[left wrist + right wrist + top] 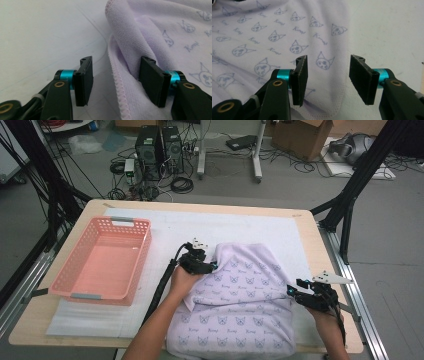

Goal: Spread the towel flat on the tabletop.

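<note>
One pink basket (102, 260) beside towel (240, 295)

cut off: lilac cat-print towel (240, 305) near hem, bottom edge, high view | hidden: left tongs (212, 264) far pad (151, 81) partly behind towel fold | blurred: floor clutter

A lab or test room, by the look of it: two computer towers (160, 151) sit on the bare grey floor (300, 190) among tangled cables (180, 184), cardboard box (305, 137) behind, black rig struts (360, 180) flanking the wooden table (307, 227).
</note>
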The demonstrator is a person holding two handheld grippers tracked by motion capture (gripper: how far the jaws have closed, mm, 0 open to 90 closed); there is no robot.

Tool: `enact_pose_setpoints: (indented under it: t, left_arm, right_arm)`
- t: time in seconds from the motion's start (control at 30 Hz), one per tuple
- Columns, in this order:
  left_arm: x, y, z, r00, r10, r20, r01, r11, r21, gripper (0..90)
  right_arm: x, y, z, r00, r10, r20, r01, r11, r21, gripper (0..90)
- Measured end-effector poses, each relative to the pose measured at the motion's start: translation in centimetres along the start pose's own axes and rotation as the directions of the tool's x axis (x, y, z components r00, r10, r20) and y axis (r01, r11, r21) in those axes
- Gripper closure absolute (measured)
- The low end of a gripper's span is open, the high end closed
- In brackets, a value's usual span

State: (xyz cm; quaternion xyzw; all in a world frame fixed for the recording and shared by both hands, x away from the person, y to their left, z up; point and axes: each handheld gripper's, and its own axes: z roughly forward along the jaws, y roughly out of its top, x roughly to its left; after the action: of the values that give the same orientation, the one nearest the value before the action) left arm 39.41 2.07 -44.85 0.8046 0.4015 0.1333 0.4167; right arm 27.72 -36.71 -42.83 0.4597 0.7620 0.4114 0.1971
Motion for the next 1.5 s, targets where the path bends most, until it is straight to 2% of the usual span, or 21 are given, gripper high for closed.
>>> enact_pose_setpoints:
  t: [0.1, 0.13, 0.23, 0.33, 0.43, 0.53, 0.6, 0.67, 0.73, 0.83, 0.9, 0.93, 0.97, 1.0, 1.07, 1.13, 1.2, 1.3, 1.4, 1.47, 1.5]
  left_arm:
    - [-0.9, 0.0, 0.0, 0.9988, 0.024, 0.042, -0.024, 0.9997, 0.008, 43.2]
    - [-1.4, 0.0, 0.1, 0.9974, 0.048, 0.053, -0.049, 0.9987, 0.014, 42.8]
    - [-2.5, -0.1, 0.3, 0.9936, 0.109, 0.030, -0.109, 0.9940, 0.012, 44.2]
    - [-2.7, 0.1, 0.4, 0.9937, 0.102, 0.047, -0.103, 0.9946, 0.016, 58.0]
    - [-3.2, 0.2, 0.4, 0.9907, 0.123, 0.057, -0.124, 0.9921, 0.016, 77.9]
    - [-2.7, 0.3, 0.3, 0.9968, 0.066, 0.045, -0.067, 0.9977, 0.013, 81.9]
    - [-1.8, 0.4, -0.1, 0.9995, 0.032, -0.009, -0.032, 0.9995, -0.005, 82.6]
    - [-0.3, 0.5, -0.8, 0.9970, -0.031, -0.071, 0.028, 0.9988, -0.041, 82.7]
    - [1.3, 0.6, -1.7, 0.9836, -0.074, -0.165, 0.061, 0.9949, -0.080, 82.9]
    - [3.5, 0.3, -2.8, 0.9540, -0.120, -0.274, 0.092, 0.9893, -0.113, 82.7]
    - [4.6, 0.0, -3.4, 0.9372, -0.184, -0.296, 0.147, 0.9790, -0.141, 79.7]
    - [4.9, 0.0, -3.6, 0.9292, -0.216, -0.300, 0.176, 0.9721, -0.155, 71.1]
    - [5.2, -0.1, -3.7, 0.9257, -0.242, -0.290, 0.200, 0.9654, -0.167, 61.4]
    - [5.3, -0.2, -3.9, 0.9283, -0.256, -0.270, 0.216, 0.9617, -0.168, 54.1]
    - [5.3, -0.4, -4.1, 0.9410, -0.236, -0.242, 0.203, 0.9671, -0.153, 50.7]
    - [5.2, -0.5, -4.3, 0.9501, -0.223, -0.219, 0.196, 0.9709, -0.138, 49.6]
    - [5.2, -0.6, -4.5, 0.9526, -0.224, -0.206, 0.199, 0.9706, -0.135, 49.2]
    - [5.2, -0.6, -4.7, 0.9597, -0.217, -0.179, 0.193, 0.9710, -0.141, 48.2]
    - [5.4, -0.8, -4.6, 0.9659, -0.220, -0.137, 0.204, 0.9713, -0.123, 46.9]
    - [5.6, -1.0, -4.4, 0.9674, -0.215, -0.133, 0.204, 0.9743, -0.097, 46.6]
    - [5.6, -1.2, -4.3, 0.9672, -0.218, -0.131, 0.207, 0.9744, -0.087, 46.5]
  right_arm:
    - [0.1, 0.0, 0.0, 1.0000, 0.000, 0.001, 0.000, 1.000, -0.001, 48.3]
    - [0.0, 0.0, 0.0, 1.0000, 0.002, 0.000, -0.002, 1.000, 0.000, 48.3]
    - [0.0, 0.0, 0.1, 1.0000, 0.003, 0.001, -0.003, 1.000, 0.002, 48.4]
    - [0.1, 0.0, 0.1, 1.0000, 0.000, -0.002, 0.000, 1.000, 0.003, 48.4]
    - [0.2, 0.1, 0.0, 1.0000, 0.003, -0.005, -0.003, 1.000, 0.001, 48.4]
    - [0.2, 0.1, 0.0, 1.0000, 0.002, -0.006, -0.002, 1.000, -0.001, 48.4]
    - [0.2, 0.1, 0.0, 1.0000, 0.001, -0.007, -0.001, 1.000, -0.002, 48.4]
    - [0.2, 0.1, 0.0, 1.0000, 0.001, -0.008, -0.001, 1.000, -0.002, 48.4]
    - [0.2, 0.1, 0.1, 1.0000, 0.001, -0.010, -0.001, 1.000, 0.000, 48.4]
    - [0.2, 0.1, 0.3, 1.0000, -0.002, -0.009, 0.002, 1.000, 0.003, 48.3]
    - [0.2, 0.2, 0.4, 0.9999, 0.001, -0.010, -0.001, 1.000, 0.004, 48.3]
    - [0.2, 0.2, 0.5, 1.0000, 0.000, -0.007, 0.001, 1.000, 0.004, 48.3]
    - [0.2, 0.3, 0.7, 1.0000, 0.002, -0.005, -0.002, 1.000, 0.008, 48.3]
    - [0.1, 0.4, 0.8, 1.0000, 0.001, 0.003, -0.002, 1.000, 0.011, 48.2]
    - [-0.3, 0.8, 1.2, 0.9998, 0.009, 0.019, -0.010, 1.000, 0.011, 48.4]
    - [-1.0, 1.4, 1.9, 0.9989, 0.015, 0.045, -0.016, 1.000, 0.013, 49.8]
    - [-1.9, 2.2, 2.9, 0.9969, 0.039, 0.068, -0.041, 0.999, 0.022, 51.2]
    - [-3.0, 3.3, 4.6, 0.9941, 0.038, 0.101, -0.045, 0.997, 0.061, 53.9]
    - [-3.9, 4.4, 6.2, 0.9917, 0.011, 0.128, -0.024, 0.995, 0.096, 63.4]
    - [-4.1, 4.8, 6.9, 0.9840, -0.029, 0.176, 0.014, 0.996, 0.086, 70.9]
    - [-4.3, 5.1, 7.3, 0.9828, -0.027, 0.183, 0.010, 0.996, 0.091, 71.2]
